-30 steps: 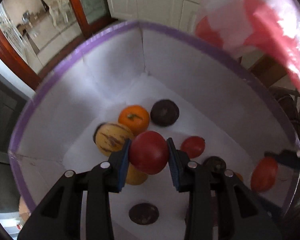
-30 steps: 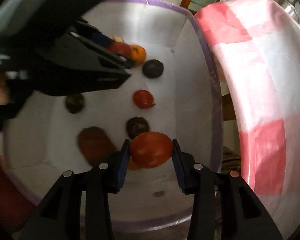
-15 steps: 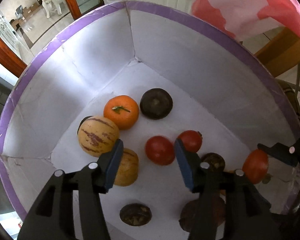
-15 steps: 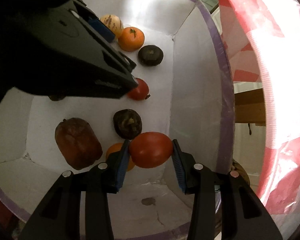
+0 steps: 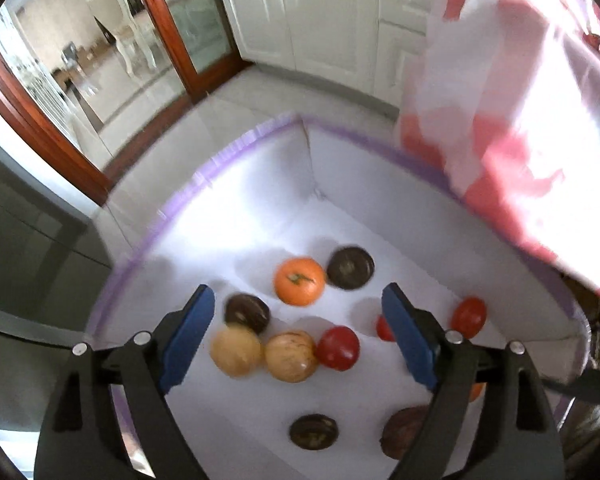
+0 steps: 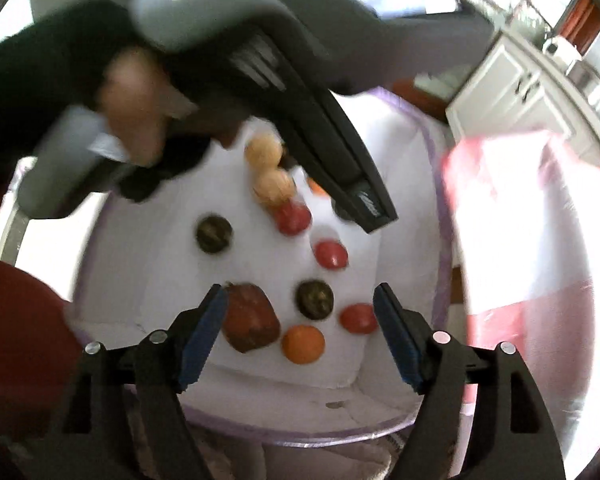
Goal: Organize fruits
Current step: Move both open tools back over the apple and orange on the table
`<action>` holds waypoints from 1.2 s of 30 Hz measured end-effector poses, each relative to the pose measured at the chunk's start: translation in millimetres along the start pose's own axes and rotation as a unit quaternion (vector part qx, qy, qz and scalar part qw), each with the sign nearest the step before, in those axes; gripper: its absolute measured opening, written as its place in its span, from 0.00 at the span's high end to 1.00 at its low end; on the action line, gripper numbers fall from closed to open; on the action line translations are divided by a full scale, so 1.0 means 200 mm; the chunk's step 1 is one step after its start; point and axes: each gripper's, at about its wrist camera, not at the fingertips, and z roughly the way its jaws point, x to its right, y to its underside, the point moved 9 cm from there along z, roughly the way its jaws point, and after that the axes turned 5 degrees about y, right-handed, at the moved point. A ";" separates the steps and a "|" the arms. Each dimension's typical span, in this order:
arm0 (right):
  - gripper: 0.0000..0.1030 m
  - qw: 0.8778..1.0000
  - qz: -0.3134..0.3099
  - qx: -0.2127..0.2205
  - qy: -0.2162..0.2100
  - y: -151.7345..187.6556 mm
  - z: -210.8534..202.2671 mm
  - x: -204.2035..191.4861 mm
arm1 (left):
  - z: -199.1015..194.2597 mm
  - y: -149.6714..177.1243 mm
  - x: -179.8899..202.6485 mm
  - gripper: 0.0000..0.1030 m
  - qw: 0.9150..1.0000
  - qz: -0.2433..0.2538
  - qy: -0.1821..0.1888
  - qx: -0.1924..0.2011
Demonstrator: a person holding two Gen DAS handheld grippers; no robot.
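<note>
Left gripper [image 5: 294, 320]: my jaws have just been opening; spread wide, nothing between them.
Right gripper [image 6: 300, 326]: likewise just opened, spread and empty.
Fruit: round red tomatoes [image 5: 337, 348] lie loose in the white purple-rimmed bin [image 5: 236, 148] among the orange citrus [image 5: 299, 286] and dark fruits.
Risk: I judge my crossing hands could collide above the bin, or a tomato could roll.

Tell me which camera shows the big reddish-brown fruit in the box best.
The right wrist view: there the reddish-brown fruit lies whole on the white floor of the box, beside an orange. The left wrist view shows only part of it, at the bottom edge, cut off by that gripper's own finger.
</note>
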 end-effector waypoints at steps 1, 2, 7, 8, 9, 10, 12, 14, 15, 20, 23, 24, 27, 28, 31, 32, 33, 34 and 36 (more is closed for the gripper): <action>0.28 1.000 0.004 0.013 -0.001 -0.02 -0.05 0.01 | -0.04 -0.02 0.00 0.14 1.000 0.002 -0.006 0.009; 0.28 0.999 0.013 0.032 -0.002 -0.04 -0.13 0.03 | -0.09 -0.05 -0.01 0.14 1.000 0.003 -0.011 0.019; 0.22 0.989 0.082 0.125 0.014 -0.11 -0.51 0.31 | -0.35 -0.27 0.04 0.09 0.995 0.010 -0.030 0.091; 0.20 0.984 0.104 0.145 0.027 -0.09 -0.60 0.40 | -0.42 -0.33 0.09 0.08 0.993 0.012 -0.030 0.115; 0.19 0.980 0.118 0.158 0.036 -0.07 -0.64 0.47 | -0.47 -0.37 0.13 0.07 0.991 0.014 -0.028 0.131; 0.18 0.973 0.142 0.175 0.054 -0.02 -0.73 0.57 | -0.52 -0.42 0.18 0.06 0.989 0.017 -0.025 0.147; 0.16 0.961 0.179 0.194 0.087 0.08 -0.84 0.74 | -0.62 -0.52 0.33 0.03 0.983 0.029 -0.005 0.183; 0.16 0.942 0.235 0.205 0.126 0.24 -0.95 0.97 | -0.72 -0.60 0.50 0.02 0.976 0.044 0.020 0.212; 0.16 0.934 0.256 0.207 0.136 0.31 -0.98 1.05 | -0.78 -0.66 0.65 0.02 0.970 0.058 0.046 0.230; 0.16 0.873 0.402 0.197 0.192 0.85 -1.06 1.53 | -0.86 -0.90 1.31 0.02 0.944 0.104 0.180 0.257; 0.16 0.838 0.467 0.171 0.225 1.14 -1.05 1.76 | -0.80 -1.11 1.69 0.02 0.931 0.113 0.226 0.265; 0.16 0.824 0.491 0.159 0.235 1.26 -1.05 1.85 | -0.76 -1.17 1.81 0.02 0.930 0.111 0.237 0.260; 0.16 0.792 0.537 0.133 0.258 1.55 -1.02 2.07 | -0.63 -1.39 2.15 0.02 0.932 0.083 0.253 0.247; 0.16 0.784 0.547 0.128 0.264 1.61 -1.01 2.09 | -0.57 -1.45 2.23 0.02 0.933 0.064 0.251 0.248; 0.16 0.758 0.578 0.110 0.283 1.80 -0.98 2.23 | -0.45 -1.59 2.39 0.02 0.936 0.015 0.244 0.252; 0.16 0.751 0.587 0.107 0.284 1.84 -0.97 2.28 | -0.42 -1.62 2.40 0.02 0.936 -0.001 0.248 0.248; 0.16 0.746 0.594 0.105 0.284 1.88 -0.94 2.33 | -0.38 -1.65 2.40 0.02 0.936 -0.018 0.254 0.243; 0.16 0.744 0.596 0.103 0.284 1.90 -0.92 2.37 | -0.35 -1.68 2.40 0.02 0.935 -0.037 0.261 0.237; 0.16 0.744 0.596 0.095 0.288 1.91 -0.89 2.44 | -0.29 -1.72 2.40 0.02 0.931 -0.068 0.274 0.231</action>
